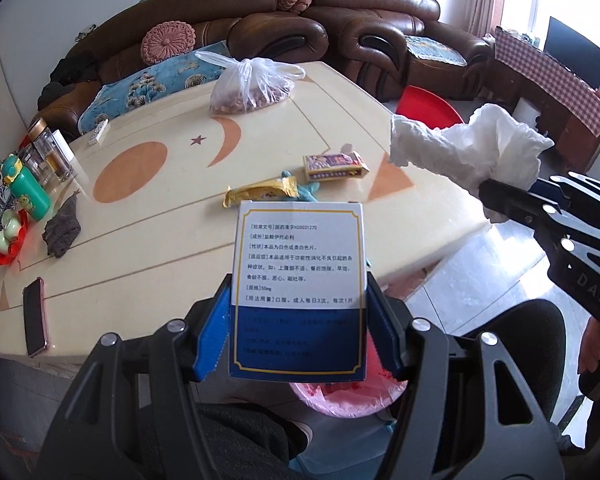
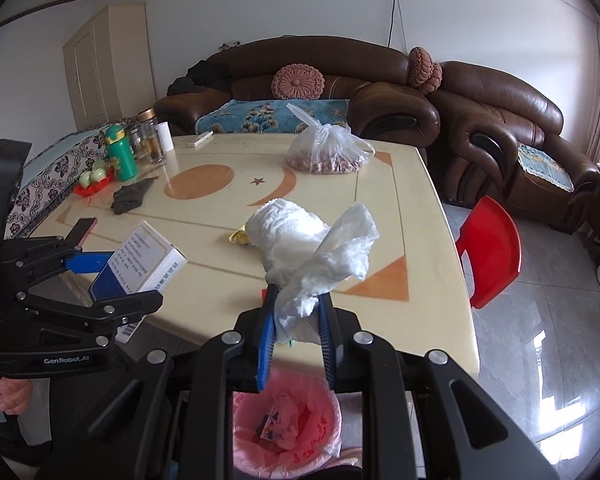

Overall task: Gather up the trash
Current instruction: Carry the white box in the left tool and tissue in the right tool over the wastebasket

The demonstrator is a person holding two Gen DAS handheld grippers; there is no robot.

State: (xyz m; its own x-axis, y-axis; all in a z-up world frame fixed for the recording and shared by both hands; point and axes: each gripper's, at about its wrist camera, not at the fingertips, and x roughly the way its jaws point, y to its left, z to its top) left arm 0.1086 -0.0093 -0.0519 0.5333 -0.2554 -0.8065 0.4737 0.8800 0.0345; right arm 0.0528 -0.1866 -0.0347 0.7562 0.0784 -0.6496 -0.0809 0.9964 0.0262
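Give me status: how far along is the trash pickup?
Partway. Done: some scraps already lie in the pink-lined bin. In hand: left gripper clamps the medicine box; right gripper clamps the crumpled tissue. Left: yellow wrapper and small purple box on the table.

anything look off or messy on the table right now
Yes: a torn-open purple packet and a crumpled yellow wrapper lie loose on the table, beside a teal scrap. A grey cloth is bunched near the left edge. Nothing looks spilled.
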